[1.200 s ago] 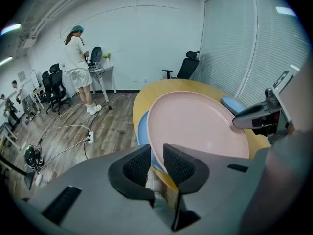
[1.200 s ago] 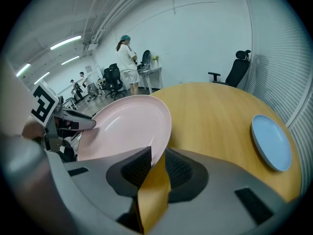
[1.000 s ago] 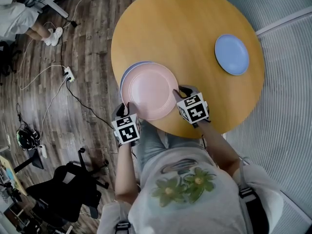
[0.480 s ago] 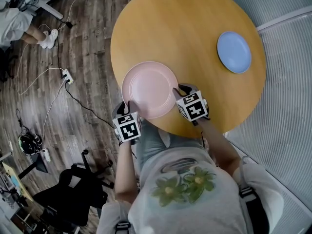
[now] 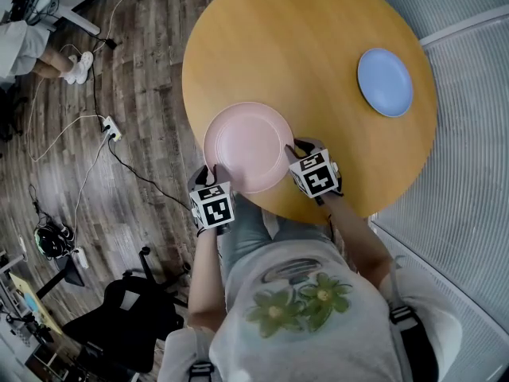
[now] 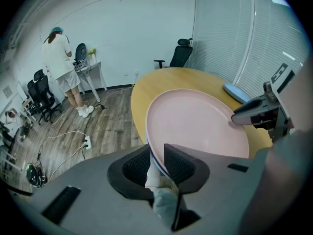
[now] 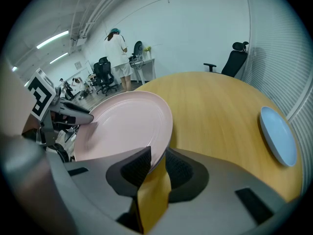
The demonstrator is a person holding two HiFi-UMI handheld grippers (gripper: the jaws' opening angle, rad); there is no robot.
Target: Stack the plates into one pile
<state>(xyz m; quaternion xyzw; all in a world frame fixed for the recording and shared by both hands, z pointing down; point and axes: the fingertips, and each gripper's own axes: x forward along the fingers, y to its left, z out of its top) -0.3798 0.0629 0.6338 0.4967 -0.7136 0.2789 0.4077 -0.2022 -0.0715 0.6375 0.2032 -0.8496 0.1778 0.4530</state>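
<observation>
**Head view.** You clamp your left gripper (image 5: 216,175) and right gripper (image 5: 293,149) onto opposite sides of a round, smooth pink plate (image 5: 246,147). It sits at the near edge of a round table (image 5: 302,46) with a matte, honey-coloured top and fine wood grain. A glossy blue plate (image 5: 385,82) lies well apart, toward the table's right side. To the left runs a floor (image 5: 151,78) of dark, weathered planks. A white power strip (image 5: 112,122) lies on it, and a black swivel chair (image 5: 127,309) stands on it.

**Left gripper view.** Your ribbed black jaws are closed on the near rim of the pink plate, a shallow dish with a gently raised lip. A thin blue edge (image 6: 155,161) shows just under that rim between the jaws, but what it belongs to is not clear. Across the plate, the right gripper bites the opposite rim. Beyond the table are a plain white wall (image 6: 146,28), pale vertical blinds (image 6: 230,28) and a high-backed office chair (image 6: 178,53). A person (image 6: 58,62) in white stands at a desk.

**Right gripper view.** Your jaws pinch the pink rim here too, with bare wood showing below them. The left gripper holds the far side of the plate. The blue plate lies flat at the table's right edge.
</observation>
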